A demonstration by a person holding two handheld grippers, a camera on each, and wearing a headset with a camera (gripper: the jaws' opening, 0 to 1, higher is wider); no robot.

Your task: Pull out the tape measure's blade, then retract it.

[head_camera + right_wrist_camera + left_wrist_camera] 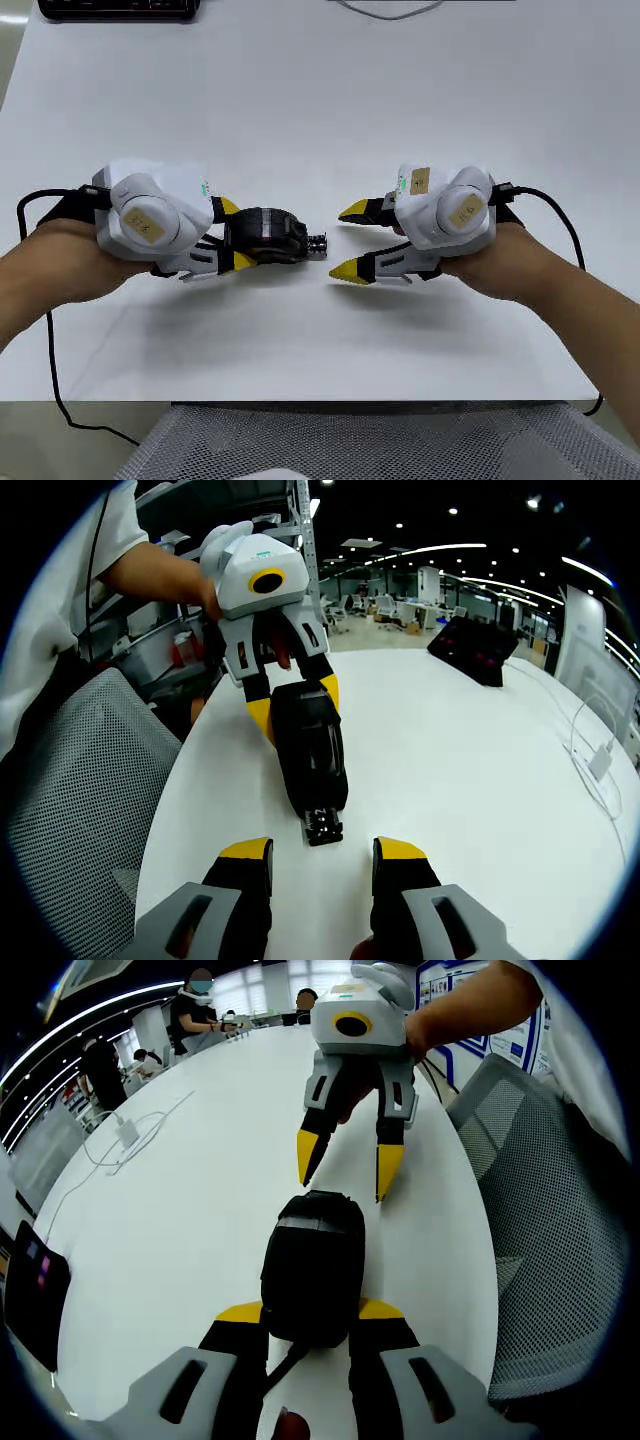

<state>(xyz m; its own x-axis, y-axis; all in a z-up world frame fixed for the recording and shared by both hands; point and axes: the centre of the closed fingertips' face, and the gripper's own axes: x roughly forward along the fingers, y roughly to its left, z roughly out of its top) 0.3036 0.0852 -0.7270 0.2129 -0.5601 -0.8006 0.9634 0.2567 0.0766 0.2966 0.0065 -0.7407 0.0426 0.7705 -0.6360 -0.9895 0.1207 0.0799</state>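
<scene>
Tape measure (265, 235) between left fingers (243, 261) (clamped).

A flat black device (118, 8) lies on your white worktop's (300, 110) far edge; a grey mesh chair (350, 445) stands nearest you.

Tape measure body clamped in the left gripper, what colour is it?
The plastic tape measure body is black, clearest in the left gripper view.
</scene>
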